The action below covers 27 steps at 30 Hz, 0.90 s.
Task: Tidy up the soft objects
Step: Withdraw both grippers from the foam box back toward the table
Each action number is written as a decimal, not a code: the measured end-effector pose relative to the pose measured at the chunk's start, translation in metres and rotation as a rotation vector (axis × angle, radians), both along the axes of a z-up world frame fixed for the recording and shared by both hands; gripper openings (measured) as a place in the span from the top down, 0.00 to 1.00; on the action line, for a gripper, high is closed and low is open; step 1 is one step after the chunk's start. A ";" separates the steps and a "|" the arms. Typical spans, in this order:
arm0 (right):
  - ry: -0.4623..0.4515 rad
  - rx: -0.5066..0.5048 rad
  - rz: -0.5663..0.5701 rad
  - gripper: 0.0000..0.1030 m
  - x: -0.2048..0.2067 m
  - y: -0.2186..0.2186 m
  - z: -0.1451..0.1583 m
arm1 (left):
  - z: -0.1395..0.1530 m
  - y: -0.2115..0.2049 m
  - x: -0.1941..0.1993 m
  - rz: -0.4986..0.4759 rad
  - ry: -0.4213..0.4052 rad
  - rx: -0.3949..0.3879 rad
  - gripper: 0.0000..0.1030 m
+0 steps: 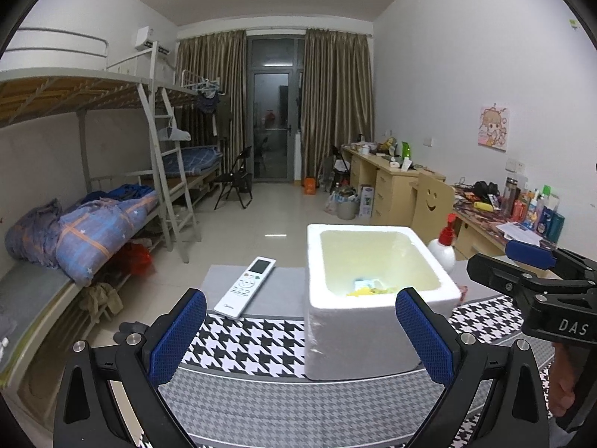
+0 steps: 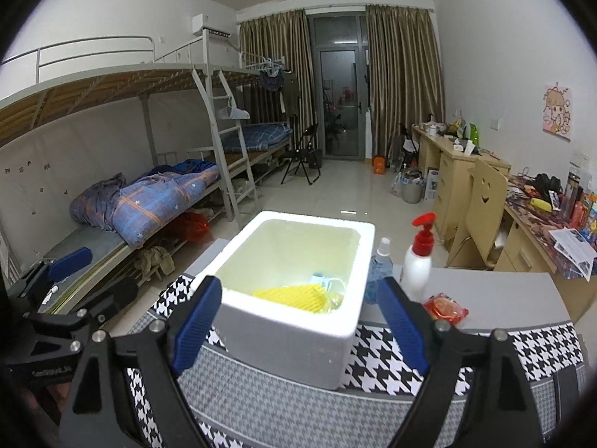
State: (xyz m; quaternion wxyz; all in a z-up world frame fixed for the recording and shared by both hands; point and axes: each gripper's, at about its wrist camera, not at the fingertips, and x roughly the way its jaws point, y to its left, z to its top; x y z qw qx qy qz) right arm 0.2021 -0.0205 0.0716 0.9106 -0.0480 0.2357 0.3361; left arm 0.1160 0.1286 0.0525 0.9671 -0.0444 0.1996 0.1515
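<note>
A white foam box (image 1: 373, 321) stands on a table with a houndstooth cloth (image 1: 253, 339). It also shows in the right wrist view (image 2: 294, 339). Inside it lie a yellow mesh-like soft item (image 2: 291, 296) and a pale blue packet (image 2: 322, 278). My left gripper (image 1: 300, 332) is open and empty, held in front of the box's left side. My right gripper (image 2: 298, 326) is open and empty, straddling the box's near wall from above. The right gripper also shows at the right edge of the left wrist view (image 1: 537, 280).
A white remote (image 1: 246, 286) lies left of the box. A white pump bottle with a red top (image 2: 419, 257), a blue spray bottle (image 2: 378, 268) and a red packet (image 2: 446, 308) sit right of it. Bunk beds (image 1: 93, 216) stand at left, desks (image 2: 466, 171) at right.
</note>
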 end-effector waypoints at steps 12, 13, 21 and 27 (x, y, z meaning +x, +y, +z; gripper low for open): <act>-0.045 0.019 -0.030 0.14 -0.036 -0.032 0.001 | -0.001 -0.026 -0.027 -0.054 -0.028 -0.009 0.01; -0.051 0.018 -0.035 0.14 -0.038 -0.036 0.000 | -0.001 -0.028 -0.029 -0.062 -0.030 -0.011 0.01; -0.086 0.027 -0.085 0.14 -0.060 -0.062 -0.006 | -0.001 -0.041 -0.046 -0.107 -0.063 -0.017 0.01; -0.084 0.044 -0.114 0.14 -0.069 -0.082 -0.011 | -0.007 -0.054 -0.050 -0.129 -0.065 -0.023 0.01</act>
